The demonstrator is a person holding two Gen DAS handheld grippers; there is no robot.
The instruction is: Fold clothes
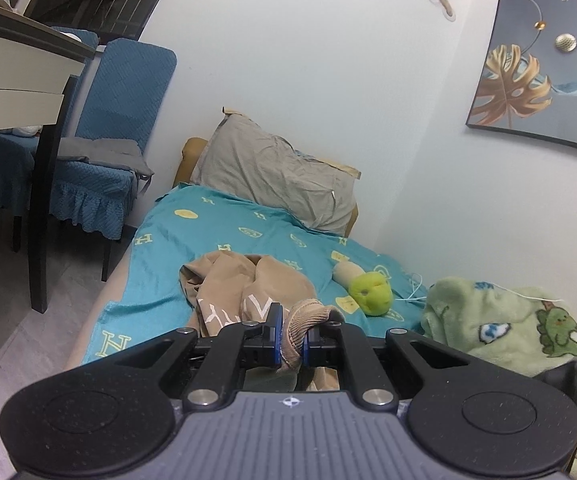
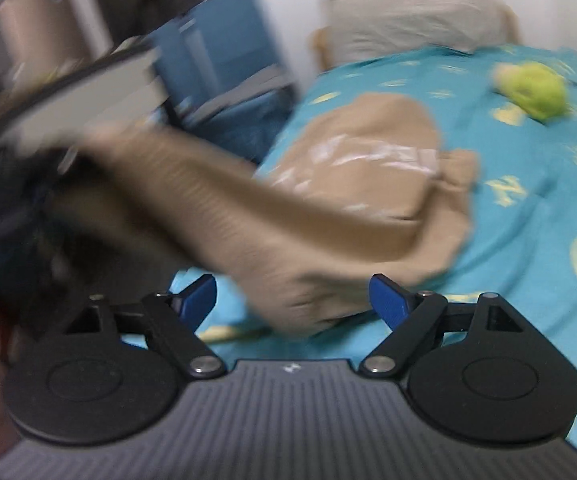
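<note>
Left gripper point(image 1: 289, 340): jaws closed on a ribbed cuff of the garment point(image 1: 244, 288) — the cloth is bunched between the blue pads and lifted off the bed.
Garment: a tan top with white lettering, lying crumpled on the near half of the bed; in the right wrist view one sleeve stretches from the heap up and away to the left, taut toward the dark blur there, which I judge to be the left gripper holding it.
Key relation: the sleeve's long axis runs left to right across the right gripper's view, passing just in front of its fingers; the body of the garment lies farther off and to the right. The free lower edge sits nearest the right gripper, so that hand is the better placed to take the next hold.
Right gripper point(image 2: 292, 300): jaws wide apart, holding nothing; tan cloth lies between and just beyond the pads point(image 2: 388, 300), but the view is blurred and I cannot tell whether it touches them.
Sheet point(image 1: 168, 240): teal with yellow letters, soft and a little wrinkled — cloth will drag on it rather than slide.
Toy point(image 1: 370, 288): green and cream plush, right of the garment, apart from it.
Blanket point(image 1: 508, 320): pale green, heaped at the near right.
Room: blue chairs point(image 1: 124, 112) and a table at the far left, a grey pillow point(image 1: 272, 172) at the head of the bed, a picture point(image 1: 540, 64) on the right wall.
</note>
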